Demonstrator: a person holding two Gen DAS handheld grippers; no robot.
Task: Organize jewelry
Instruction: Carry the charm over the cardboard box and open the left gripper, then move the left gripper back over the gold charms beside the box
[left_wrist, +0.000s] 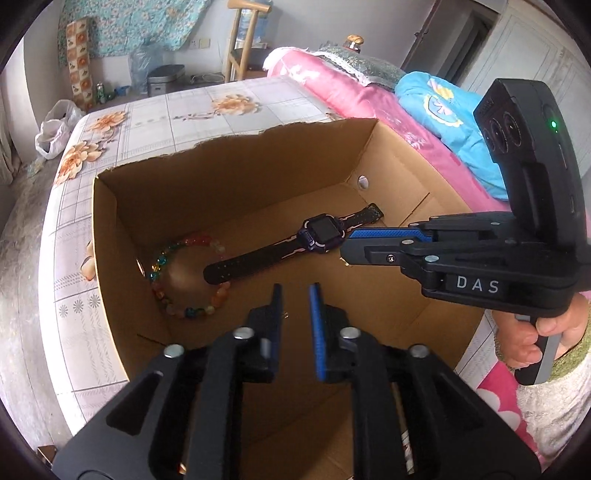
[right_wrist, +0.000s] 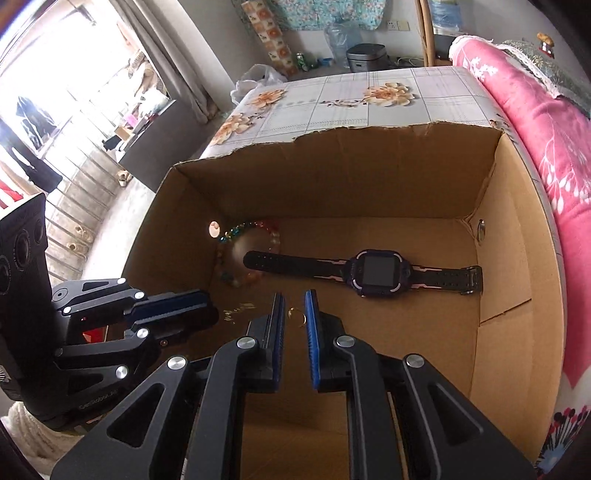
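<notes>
A brown cardboard box (left_wrist: 229, 173) (right_wrist: 332, 162) sits on the bed. Inside lie a black and purple smartwatch (left_wrist: 321, 232) (right_wrist: 376, 273) and a colourful beaded bracelet (left_wrist: 173, 273) (right_wrist: 240, 236). A thin gold chain (right_wrist: 236, 310) and a small gold ring (right_wrist: 296, 314) lie on the box floor. My left gripper (left_wrist: 295, 291) hovers inside the box, jaws slightly apart and empty. My right gripper (right_wrist: 294, 295) is slightly open just above the ring; it also shows in the left wrist view (left_wrist: 345, 245) beside the watch.
The box rests on a floral grey bedsheet (left_wrist: 166, 110) (right_wrist: 351, 99). A pink quilt (left_wrist: 332, 88) (right_wrist: 535, 122) and a blue pillow (left_wrist: 443, 114) lie to the right. A wooden chair (left_wrist: 240, 44) and bin (left_wrist: 164, 79) stand beyond.
</notes>
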